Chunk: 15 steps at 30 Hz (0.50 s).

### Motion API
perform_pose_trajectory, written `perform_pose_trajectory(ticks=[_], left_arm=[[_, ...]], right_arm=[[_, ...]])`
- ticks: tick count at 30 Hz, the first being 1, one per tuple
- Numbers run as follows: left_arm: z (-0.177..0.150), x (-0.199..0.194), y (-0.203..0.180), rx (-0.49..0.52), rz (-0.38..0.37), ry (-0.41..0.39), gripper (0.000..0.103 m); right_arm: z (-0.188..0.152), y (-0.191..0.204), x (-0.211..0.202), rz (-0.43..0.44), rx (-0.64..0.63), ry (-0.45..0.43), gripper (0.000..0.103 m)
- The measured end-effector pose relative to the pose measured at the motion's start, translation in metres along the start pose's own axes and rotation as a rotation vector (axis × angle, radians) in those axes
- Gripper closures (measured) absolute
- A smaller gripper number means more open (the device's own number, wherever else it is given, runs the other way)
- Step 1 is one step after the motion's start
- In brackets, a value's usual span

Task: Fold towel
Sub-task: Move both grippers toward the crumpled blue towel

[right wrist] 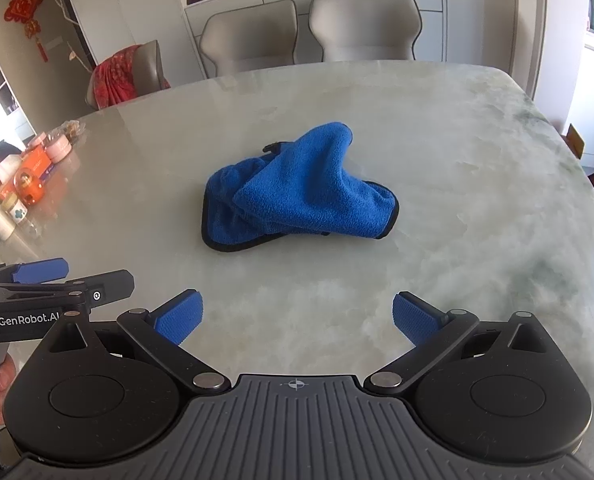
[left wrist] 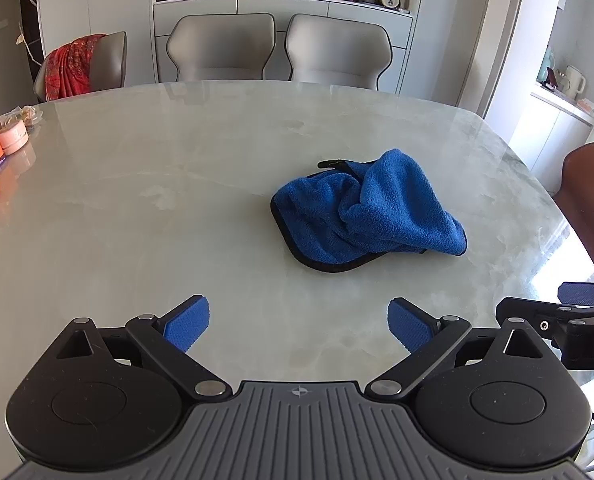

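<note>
A blue towel with black trim (left wrist: 371,216) lies crumpled in a heap on the pale marble table (left wrist: 177,184); it also shows in the right wrist view (right wrist: 297,196). My left gripper (left wrist: 299,322) is open and empty, hovering short of the towel, which lies ahead and to its right. My right gripper (right wrist: 297,316) is open and empty, with the towel straight ahead. Each gripper sees the other at its side: the right one (left wrist: 569,312) and the left one (right wrist: 53,280).
Jars, boxes and an orange toy (right wrist: 29,184) crowd the table's left end. Two grey chairs (left wrist: 281,46) stand at the far edge, and one with a red cloth (left wrist: 77,64) at the far left. A brown chair (left wrist: 593,200) stands on the right.
</note>
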<state>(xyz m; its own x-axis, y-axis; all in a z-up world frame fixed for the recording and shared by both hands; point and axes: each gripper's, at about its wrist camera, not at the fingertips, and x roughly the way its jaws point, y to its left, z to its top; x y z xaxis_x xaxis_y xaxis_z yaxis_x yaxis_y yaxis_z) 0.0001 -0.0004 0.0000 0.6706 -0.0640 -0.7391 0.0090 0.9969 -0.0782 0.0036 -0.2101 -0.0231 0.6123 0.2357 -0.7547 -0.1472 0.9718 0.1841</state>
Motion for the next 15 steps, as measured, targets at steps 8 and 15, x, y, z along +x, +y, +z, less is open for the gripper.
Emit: perform_pose_trajectory(ticks=[8, 15], left_arm=[[0.0022, 0.001, -0.0035, -0.005, 0.006, -0.003, 0.005], [0.0054, 0.0043, -0.0089, -0.01, 0.016, 0.006, 0.005]], right_arm=[[-0.0001, 0.0002, 0.0042, -0.005, -0.008, 0.015, 0.001], [-0.0027, -0.0022, 0.008, 0.004, -0.005, 0.019, 0.001]])
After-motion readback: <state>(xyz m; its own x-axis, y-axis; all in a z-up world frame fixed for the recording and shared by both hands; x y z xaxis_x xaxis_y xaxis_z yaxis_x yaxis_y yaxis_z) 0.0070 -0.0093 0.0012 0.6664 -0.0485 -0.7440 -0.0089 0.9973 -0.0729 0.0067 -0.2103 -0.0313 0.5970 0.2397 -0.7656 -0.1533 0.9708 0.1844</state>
